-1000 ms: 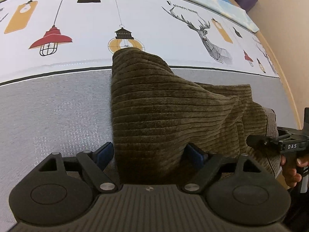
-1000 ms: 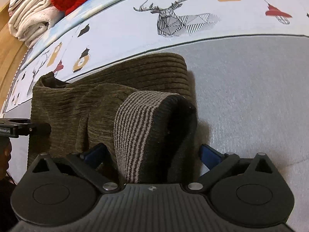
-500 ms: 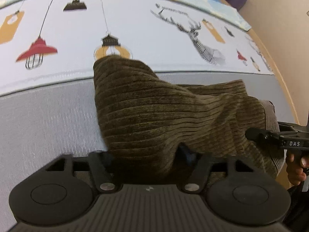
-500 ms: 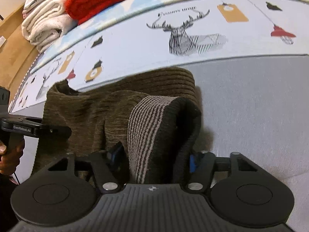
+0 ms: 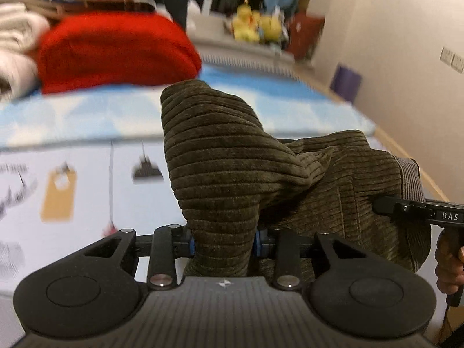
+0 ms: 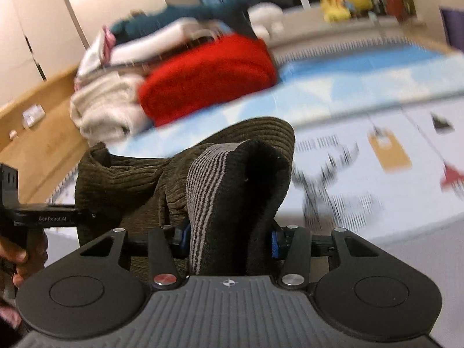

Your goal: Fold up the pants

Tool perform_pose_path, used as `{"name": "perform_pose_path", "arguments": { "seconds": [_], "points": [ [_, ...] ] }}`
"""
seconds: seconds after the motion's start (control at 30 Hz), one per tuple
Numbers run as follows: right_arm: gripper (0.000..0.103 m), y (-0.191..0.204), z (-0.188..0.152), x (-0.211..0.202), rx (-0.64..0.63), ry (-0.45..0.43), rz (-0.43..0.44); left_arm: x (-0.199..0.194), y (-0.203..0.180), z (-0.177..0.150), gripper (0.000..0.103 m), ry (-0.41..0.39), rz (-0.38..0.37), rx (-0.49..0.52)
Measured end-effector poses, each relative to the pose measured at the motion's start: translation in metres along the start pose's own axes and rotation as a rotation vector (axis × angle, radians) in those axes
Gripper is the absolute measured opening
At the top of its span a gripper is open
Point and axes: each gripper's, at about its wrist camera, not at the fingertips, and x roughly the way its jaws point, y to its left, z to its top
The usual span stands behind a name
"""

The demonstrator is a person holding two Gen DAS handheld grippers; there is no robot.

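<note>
The olive-brown corduroy pants hang bunched between both grippers, lifted off the bed. My left gripper is shut on one corduroy end. My right gripper is shut on the other end, where the grey striped waistband and dark lining show. The pants stretch left toward the left gripper. In the left wrist view the right gripper shows at the right edge.
The bed sheet has printed lamps and a deer, with a blue band behind. A red folded garment and white folded clothes sit at the far side. A beige wall stands on the right.
Both grippers closed on the pants ends and lifted them off the bed. Both cameras tilted up, so the far clothes pile and room came into view.
</note>
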Motion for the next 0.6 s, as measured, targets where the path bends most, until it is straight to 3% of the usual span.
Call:
{"name": "perform_pose_path", "arguments": {
  "seconds": [0.03,0.07,0.1,0.2,0.23,0.27,0.4,0.47,0.5,0.53,0.57,0.6],
  "points": [
    [0.053,0.004,0.005,0.009,-0.016,-0.008,-0.014,0.003,0.005,0.003,0.045,-0.008,0.017,-0.006],
    [0.061,0.005,0.008,0.018,-0.025,-0.002,-0.035,0.009,0.01,0.005,0.057,0.002,0.052,-0.019],
    [0.071,0.005,0.01,0.03,-0.031,0.019,-0.08,0.015,0.016,0.006,0.061,0.019,0.1,-0.032],
    [0.072,0.003,0.008,0.059,-0.054,0.057,-0.298,0.018,0.029,0.007,0.058,0.026,0.22,-0.053],
    [0.072,0.002,0.009,0.062,-0.045,0.064,-0.342,0.015,0.031,0.008,0.058,0.025,0.211,-0.062],
    [0.073,-0.001,0.011,0.063,-0.007,0.072,-0.35,0.014,0.032,0.009,0.058,0.031,0.176,-0.073],
    [0.074,-0.005,0.013,0.064,0.039,0.117,-0.198,0.023,0.02,-0.002,0.058,0.116,0.067,-0.012],
    [0.074,-0.005,0.002,0.076,-0.019,0.192,-0.249,0.038,0.019,-0.012,0.058,0.209,0.035,0.003],
    [0.074,-0.009,-0.006,0.086,-0.036,0.265,-0.306,0.055,0.016,-0.023,0.06,0.337,0.037,0.024],
    [0.076,-0.017,-0.014,0.095,-0.017,0.347,-0.342,0.062,0.013,-0.038,0.063,0.407,0.072,0.057],
    [0.077,-0.024,-0.018,0.097,0.044,0.37,-0.331,0.064,0.009,-0.044,0.076,0.414,0.111,0.079],
    [0.077,-0.031,-0.016,0.095,0.12,0.357,-0.314,0.064,0.009,-0.041,0.079,0.399,0.143,0.06]
  ]
}}
